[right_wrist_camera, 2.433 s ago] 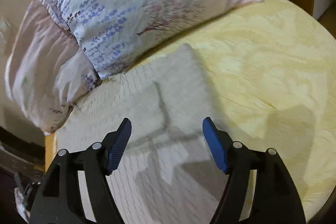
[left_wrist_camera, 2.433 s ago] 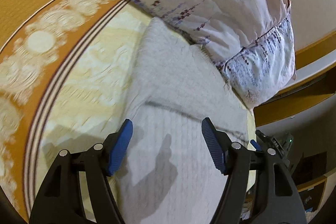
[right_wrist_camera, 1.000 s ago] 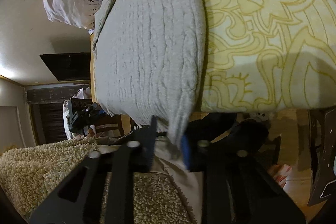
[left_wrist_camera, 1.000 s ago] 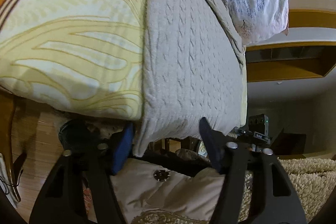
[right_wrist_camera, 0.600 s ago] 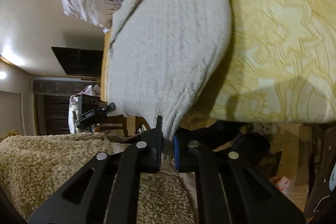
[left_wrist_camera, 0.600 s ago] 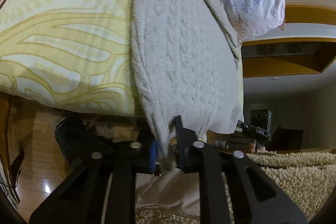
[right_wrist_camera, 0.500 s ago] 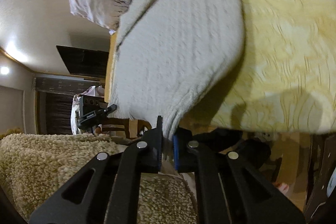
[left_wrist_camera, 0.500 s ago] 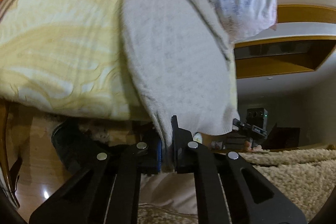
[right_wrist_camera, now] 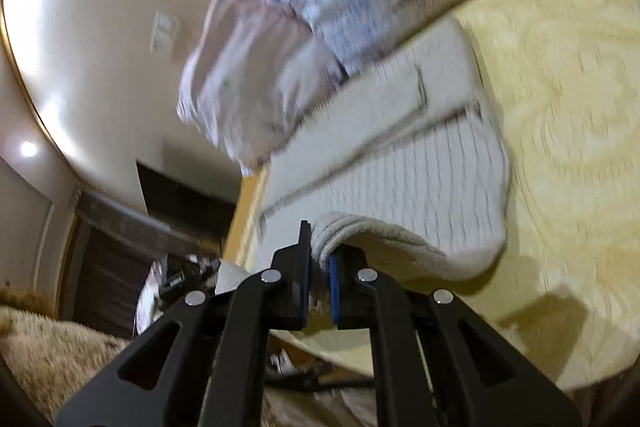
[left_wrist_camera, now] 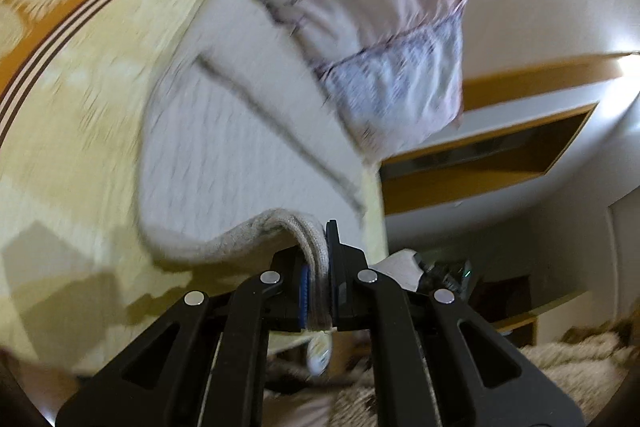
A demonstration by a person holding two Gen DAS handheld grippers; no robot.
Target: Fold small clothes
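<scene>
Left gripper [left_wrist_camera: 318, 291] clamped tight on near hem of grey knit garment [left_wrist_camera: 224, 147]; right gripper [right_wrist_camera: 318, 279] likewise pinched on hem's other corner. Garment lay on yellow patterned bedspread [left_wrist_camera: 72, 155], far end against floral pillow [left_wrist_camera: 360, 7], gripped edge raised off bed.

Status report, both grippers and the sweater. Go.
Left gripper shut on grey sweater hem. Right gripper shut on hem too. Hem lifted off bedspread. Pillow at far end.
</scene>
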